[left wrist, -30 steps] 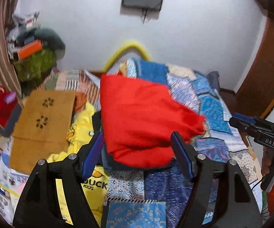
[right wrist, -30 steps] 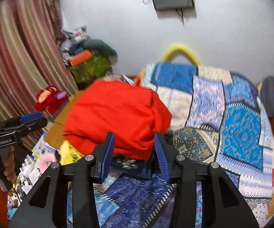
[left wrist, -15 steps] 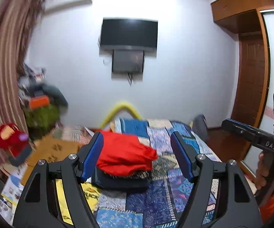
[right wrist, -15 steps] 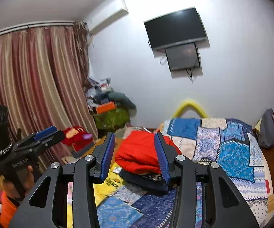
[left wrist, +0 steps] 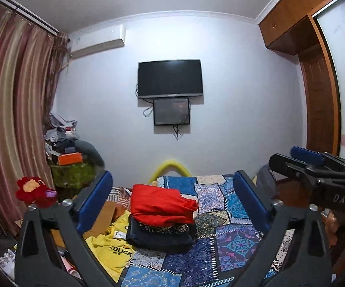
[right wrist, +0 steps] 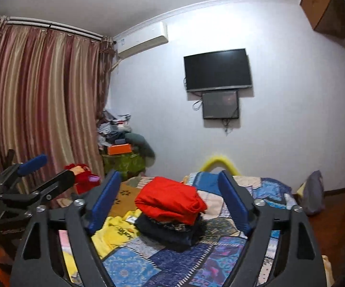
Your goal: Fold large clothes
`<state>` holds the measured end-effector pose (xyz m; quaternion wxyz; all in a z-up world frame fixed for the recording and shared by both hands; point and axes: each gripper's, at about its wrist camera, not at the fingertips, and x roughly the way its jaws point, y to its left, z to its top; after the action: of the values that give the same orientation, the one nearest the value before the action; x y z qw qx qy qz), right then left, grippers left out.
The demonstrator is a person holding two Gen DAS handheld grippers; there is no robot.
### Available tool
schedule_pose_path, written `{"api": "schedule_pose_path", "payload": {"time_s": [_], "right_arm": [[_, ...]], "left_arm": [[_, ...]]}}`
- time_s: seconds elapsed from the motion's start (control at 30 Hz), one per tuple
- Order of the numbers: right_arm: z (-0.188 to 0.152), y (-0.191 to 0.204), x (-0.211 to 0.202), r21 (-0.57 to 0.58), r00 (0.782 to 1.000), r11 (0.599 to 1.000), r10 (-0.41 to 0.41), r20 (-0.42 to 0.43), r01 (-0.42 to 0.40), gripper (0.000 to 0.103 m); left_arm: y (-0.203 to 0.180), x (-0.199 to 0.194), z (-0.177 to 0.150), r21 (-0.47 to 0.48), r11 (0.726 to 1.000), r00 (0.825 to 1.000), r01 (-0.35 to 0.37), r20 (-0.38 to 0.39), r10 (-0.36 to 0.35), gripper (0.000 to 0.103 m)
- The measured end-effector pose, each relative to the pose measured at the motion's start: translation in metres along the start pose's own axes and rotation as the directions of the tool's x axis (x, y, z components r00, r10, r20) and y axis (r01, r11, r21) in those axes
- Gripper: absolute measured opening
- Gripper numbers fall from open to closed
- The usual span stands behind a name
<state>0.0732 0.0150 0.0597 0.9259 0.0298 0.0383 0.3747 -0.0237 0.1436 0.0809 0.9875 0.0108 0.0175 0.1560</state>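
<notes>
A folded red garment (left wrist: 161, 206) lies on top of a stack of folded dark clothes (left wrist: 158, 235) on the patchwork bedspread (left wrist: 229, 241). The same red garment (right wrist: 170, 202) and dark stack (right wrist: 170, 230) show in the right wrist view. My left gripper (left wrist: 172, 203) is open and empty, held back from and above the stack. My right gripper (right wrist: 170, 203) is open and empty too, also well back from the stack. Each gripper shows at the edge of the other's view: the right one (left wrist: 315, 167), the left one (right wrist: 33, 179).
A yellow garment (left wrist: 111, 251) lies crumpled left of the stack. Brown cardboard (left wrist: 105, 217) lies beyond it. A red plush toy (left wrist: 32, 191) and a cluttered green-covered stand (left wrist: 73, 169) are by the curtain. A TV (left wrist: 170, 79) hangs on the far wall.
Both grippers have pulled back and risen away from the red garment, which now rests folded on the dark stack. The views now tilt up and show the whole room.
</notes>
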Motion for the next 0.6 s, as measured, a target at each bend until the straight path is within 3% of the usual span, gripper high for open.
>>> {"api": "schedule_pose_path", "payload": {"time_s": [0.6], "right_arm": [[-0.0077,-0.0034,-0.0048,0.008,0.999,1.000,-0.023,-0.041,0.023,0.087]], "left_arm": [[0.0009,-0.0004,-0.0090,-0.045,0.999,1.000,0.019,-0.018,-0.020,0.102]]}}
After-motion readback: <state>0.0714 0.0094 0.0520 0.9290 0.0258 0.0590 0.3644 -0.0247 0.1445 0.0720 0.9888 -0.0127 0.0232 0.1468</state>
